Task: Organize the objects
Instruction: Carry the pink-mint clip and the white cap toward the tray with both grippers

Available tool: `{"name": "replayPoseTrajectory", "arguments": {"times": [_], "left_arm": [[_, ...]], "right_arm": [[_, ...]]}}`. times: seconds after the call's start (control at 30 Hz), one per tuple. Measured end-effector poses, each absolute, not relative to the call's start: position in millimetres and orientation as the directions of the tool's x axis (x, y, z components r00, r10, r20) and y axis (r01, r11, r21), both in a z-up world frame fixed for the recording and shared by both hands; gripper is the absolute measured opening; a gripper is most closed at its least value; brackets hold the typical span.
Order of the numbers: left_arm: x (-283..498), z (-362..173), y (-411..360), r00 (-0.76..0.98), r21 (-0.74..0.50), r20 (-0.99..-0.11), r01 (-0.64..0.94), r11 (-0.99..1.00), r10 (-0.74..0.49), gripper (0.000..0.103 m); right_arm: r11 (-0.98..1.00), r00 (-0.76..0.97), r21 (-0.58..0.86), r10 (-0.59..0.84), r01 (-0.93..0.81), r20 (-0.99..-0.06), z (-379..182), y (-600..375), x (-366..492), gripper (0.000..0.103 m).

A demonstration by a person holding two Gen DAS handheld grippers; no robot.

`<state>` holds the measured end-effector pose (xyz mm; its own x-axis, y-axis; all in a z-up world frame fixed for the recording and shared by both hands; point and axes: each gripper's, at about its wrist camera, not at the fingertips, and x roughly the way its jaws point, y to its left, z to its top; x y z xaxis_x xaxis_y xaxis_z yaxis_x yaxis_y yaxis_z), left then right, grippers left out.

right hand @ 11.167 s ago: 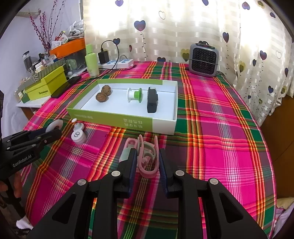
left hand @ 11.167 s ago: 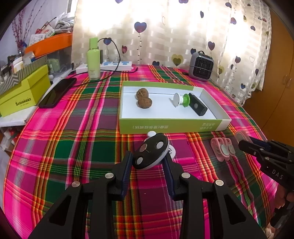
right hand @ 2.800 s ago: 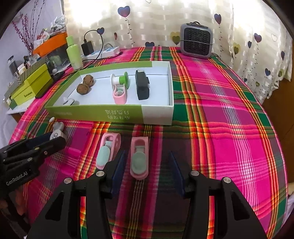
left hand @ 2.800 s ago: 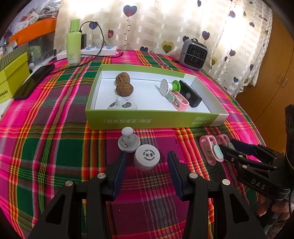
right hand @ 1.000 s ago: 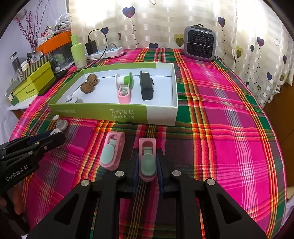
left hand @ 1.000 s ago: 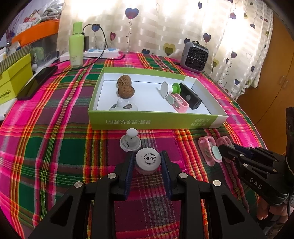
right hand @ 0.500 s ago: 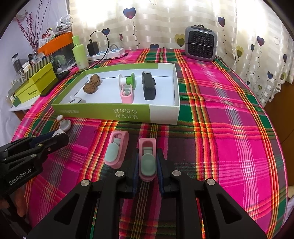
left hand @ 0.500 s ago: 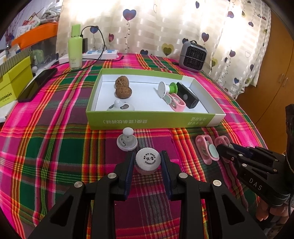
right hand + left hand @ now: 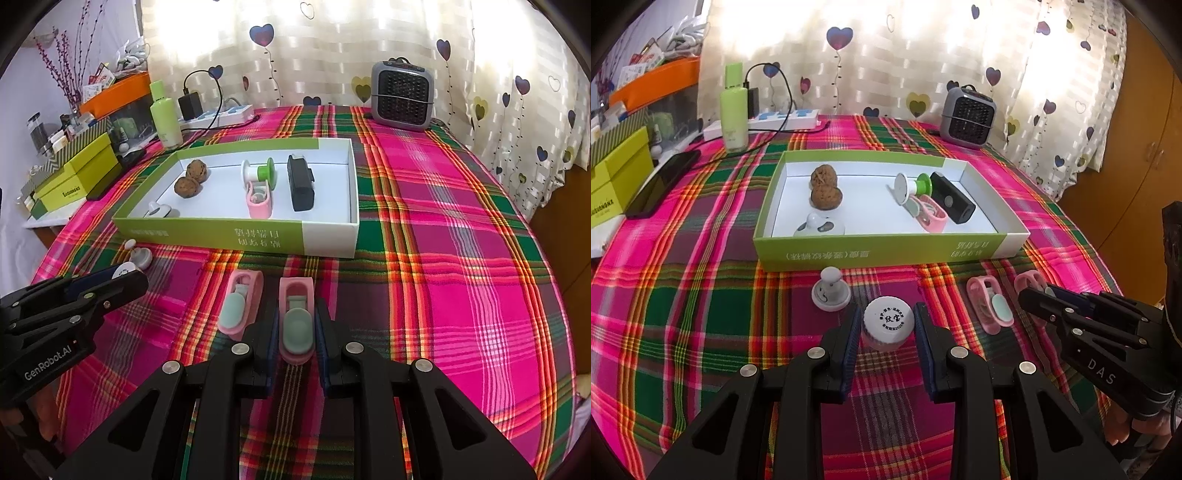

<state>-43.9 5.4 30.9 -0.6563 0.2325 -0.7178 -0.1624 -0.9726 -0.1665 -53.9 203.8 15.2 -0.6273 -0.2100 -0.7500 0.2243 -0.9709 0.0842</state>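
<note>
My left gripper (image 9: 888,326) is shut on a small white-capped jar (image 9: 888,327), held just above the plaid cloth. A white knobbed lid (image 9: 831,292) lies on the cloth to its left front. My right gripper (image 9: 296,326) is shut on a pink clip with a mint pad (image 9: 296,319); a second pink clip (image 9: 239,304) lies beside it on the left. Behind them sits the green-and-white box (image 9: 886,254), holding two walnuts (image 9: 825,186), a white knobbed piece (image 9: 819,226), a white-and-green spool (image 9: 911,186), a pink clip (image 9: 931,214) and a black block (image 9: 951,197).
At the back stand a grey heater (image 9: 401,96), a green bottle (image 9: 733,107) and a power strip with cables (image 9: 783,118). A black phone (image 9: 663,182) and yellow-green boxes (image 9: 79,173) lie at the left table edge. A person's fingers (image 9: 1123,428) hold the right gripper.
Over the last second both grippers stay shut on the jar and the clip. The left view has shifted slightly; the box and lid sit marginally differently in frame.
</note>
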Motion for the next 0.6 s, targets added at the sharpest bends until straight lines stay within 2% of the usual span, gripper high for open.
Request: {"name": "replayPoseTrajectory", "arguments": {"times": [0.6], "left_arm": [[-65.5,48.2,14.6,-0.665,-0.162,-0.707,-0.181,-0.97,0.242,0.027]], "right_arm": [[-0.962,-0.636,0.103,-0.247,0.255,-0.731,33.2,209.2,-71.3,0.018]]}}
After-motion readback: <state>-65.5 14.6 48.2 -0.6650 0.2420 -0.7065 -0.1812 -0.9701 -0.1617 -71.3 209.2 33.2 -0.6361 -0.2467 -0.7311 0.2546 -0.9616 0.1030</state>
